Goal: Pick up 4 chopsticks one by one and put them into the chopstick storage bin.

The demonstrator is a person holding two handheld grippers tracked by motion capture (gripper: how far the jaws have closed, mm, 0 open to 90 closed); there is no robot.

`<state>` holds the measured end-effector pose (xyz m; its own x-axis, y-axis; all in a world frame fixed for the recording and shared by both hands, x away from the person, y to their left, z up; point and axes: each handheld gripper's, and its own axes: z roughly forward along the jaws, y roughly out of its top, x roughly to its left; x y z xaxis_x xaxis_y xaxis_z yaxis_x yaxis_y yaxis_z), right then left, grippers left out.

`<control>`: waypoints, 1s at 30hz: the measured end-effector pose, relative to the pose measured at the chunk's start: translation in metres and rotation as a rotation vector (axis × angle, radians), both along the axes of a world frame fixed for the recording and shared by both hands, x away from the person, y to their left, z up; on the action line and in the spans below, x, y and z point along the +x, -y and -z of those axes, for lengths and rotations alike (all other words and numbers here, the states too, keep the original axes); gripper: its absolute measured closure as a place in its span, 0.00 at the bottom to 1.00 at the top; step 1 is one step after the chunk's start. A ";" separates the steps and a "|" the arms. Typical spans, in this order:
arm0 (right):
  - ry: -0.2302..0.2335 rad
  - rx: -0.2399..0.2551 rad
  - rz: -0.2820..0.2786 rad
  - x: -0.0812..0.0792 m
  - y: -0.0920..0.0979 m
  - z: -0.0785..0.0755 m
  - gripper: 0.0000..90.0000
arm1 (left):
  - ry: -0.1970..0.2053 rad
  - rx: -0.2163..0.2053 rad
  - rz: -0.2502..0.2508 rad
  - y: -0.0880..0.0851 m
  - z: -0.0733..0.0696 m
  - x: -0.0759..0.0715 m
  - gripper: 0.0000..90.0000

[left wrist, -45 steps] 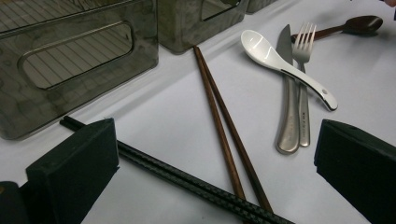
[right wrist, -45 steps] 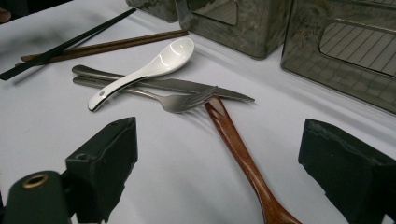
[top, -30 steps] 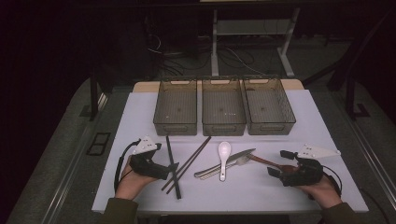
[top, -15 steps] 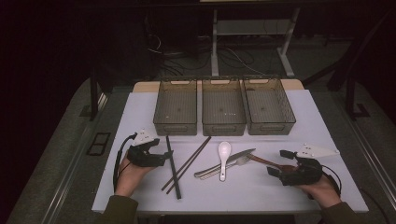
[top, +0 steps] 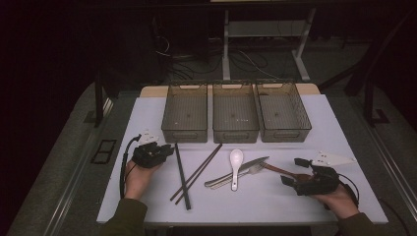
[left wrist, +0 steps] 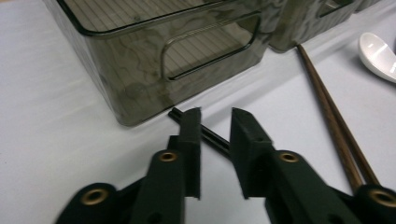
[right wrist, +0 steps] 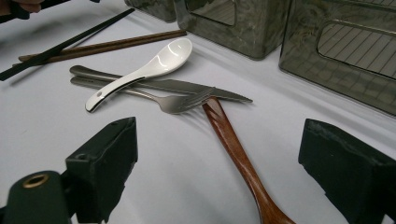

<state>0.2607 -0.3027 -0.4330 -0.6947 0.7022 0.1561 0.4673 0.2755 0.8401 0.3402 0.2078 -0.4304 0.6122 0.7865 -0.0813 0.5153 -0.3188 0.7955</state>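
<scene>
From my remote seat this reads as a lab or test room: a white-topped table (top: 147,118) under a spot of light, dark floor all round, loose cables (top: 246,61) (a real tangle) behind it, and a metal stand's legs (top: 226,44) beyond.

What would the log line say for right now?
left gripper: jaws just closing around black chopsticks, small gap left | right gripper: open, wooden spoon handle between jaws, untouched | left bin: ahead
</scene>
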 end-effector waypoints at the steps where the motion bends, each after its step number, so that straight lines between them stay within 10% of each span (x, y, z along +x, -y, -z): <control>1: -0.001 -0.001 0.000 0.000 0.000 0.000 0.13 | 0.000 0.000 0.000 0.000 0.000 0.000 0.87; 30: 0.003 0.001 0.002 0.000 0.000 0.000 0.13 | -0.023 0.106 -0.043 0.013 0.017 0.029 0.99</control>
